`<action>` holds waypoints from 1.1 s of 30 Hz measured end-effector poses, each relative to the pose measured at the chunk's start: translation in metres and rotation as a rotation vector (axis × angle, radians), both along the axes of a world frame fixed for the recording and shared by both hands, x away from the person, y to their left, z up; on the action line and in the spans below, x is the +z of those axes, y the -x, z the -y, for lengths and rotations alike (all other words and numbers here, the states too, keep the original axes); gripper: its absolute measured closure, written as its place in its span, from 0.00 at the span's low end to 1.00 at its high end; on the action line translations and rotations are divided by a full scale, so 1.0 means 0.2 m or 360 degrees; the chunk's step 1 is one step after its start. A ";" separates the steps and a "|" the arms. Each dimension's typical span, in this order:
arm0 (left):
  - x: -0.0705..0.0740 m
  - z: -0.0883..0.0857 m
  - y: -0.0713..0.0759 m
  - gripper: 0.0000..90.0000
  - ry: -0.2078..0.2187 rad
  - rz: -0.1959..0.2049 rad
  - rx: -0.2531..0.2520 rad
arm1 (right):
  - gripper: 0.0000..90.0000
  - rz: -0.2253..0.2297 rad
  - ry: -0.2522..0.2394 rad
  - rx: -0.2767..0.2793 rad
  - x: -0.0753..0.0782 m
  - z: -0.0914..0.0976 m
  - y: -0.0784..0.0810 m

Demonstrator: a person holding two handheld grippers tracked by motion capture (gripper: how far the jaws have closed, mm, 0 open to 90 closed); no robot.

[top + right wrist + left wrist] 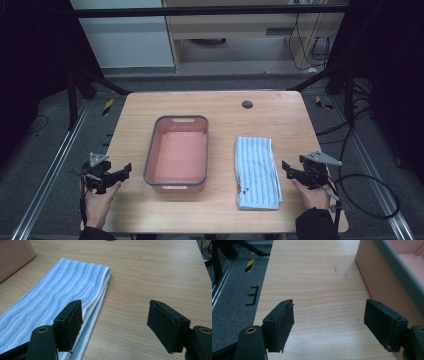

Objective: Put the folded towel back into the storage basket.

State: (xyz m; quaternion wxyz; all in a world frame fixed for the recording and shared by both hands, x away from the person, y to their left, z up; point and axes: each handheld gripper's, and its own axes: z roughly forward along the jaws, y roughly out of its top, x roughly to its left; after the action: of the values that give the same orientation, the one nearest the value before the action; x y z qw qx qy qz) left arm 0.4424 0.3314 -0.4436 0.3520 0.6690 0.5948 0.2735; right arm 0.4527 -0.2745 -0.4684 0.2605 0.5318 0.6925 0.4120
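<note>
Grey carpet floor (45,165), pale cabinet (130,35), dark surroundings.

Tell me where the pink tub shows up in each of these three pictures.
High view: the pink tub sits at the table's middle, left of the striped towel.
Left gripper view: its side wall and grey rim run along the right edge.
Right gripper view: a corner at top left.
Shared landmark: the wooden tabletop.

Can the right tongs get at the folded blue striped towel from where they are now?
Probably yes. The right tongs hang open just beside the folded blue striped towel, at its right edge. Bare wooden table lies between them, and the pink bin sits on the towel's far side.
</note>
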 end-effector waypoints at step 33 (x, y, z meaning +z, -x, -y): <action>0.32 0.62 0.13 0.44 0.0024 0.0267 -0.0412 | 0.42 0.0105 -0.0159 0.0179 0.34 -0.05 -0.14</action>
State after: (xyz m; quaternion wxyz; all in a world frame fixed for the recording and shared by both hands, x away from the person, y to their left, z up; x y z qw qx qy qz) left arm 0.4163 0.2073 -0.3797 0.4378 0.7123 0.4741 0.2762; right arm 0.4802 -0.2637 -0.4003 0.2328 0.4906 0.6908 0.4774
